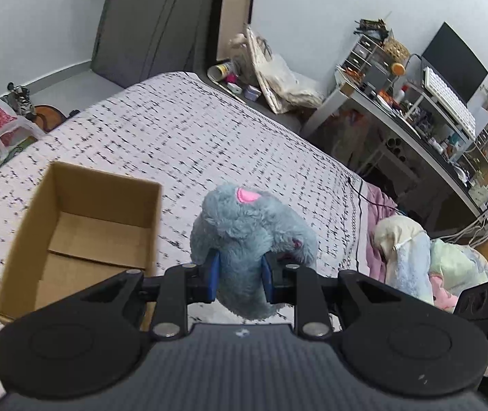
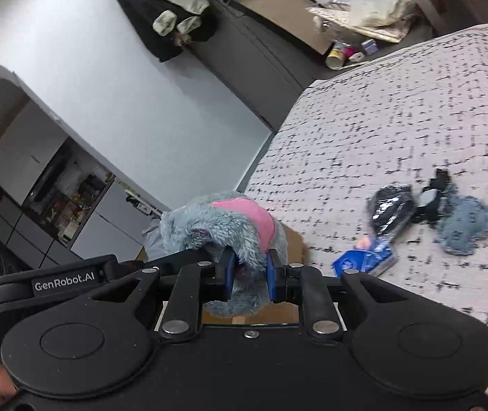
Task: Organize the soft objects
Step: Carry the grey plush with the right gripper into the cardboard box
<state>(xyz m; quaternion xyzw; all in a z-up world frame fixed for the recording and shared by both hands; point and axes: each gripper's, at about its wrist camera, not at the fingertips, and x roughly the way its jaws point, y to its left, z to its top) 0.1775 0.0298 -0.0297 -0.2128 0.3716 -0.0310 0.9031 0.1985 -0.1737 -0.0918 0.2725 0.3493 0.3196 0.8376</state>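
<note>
Both views are evenly and softly lit, with no hard shadows or glare. Fisheye distortion bends walls and corners darken. The speckled white bedspread [image 1: 182,130] smears with motion blur, as does the blue-and-black packet [image 2: 377,236] lying on it at right.

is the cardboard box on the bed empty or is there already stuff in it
Empty as far as shown. The left wrist view looks into the open cardboard box and shows only bare bottom flaps; the grey plush toy is outside it, clamped in the left gripper.
</note>
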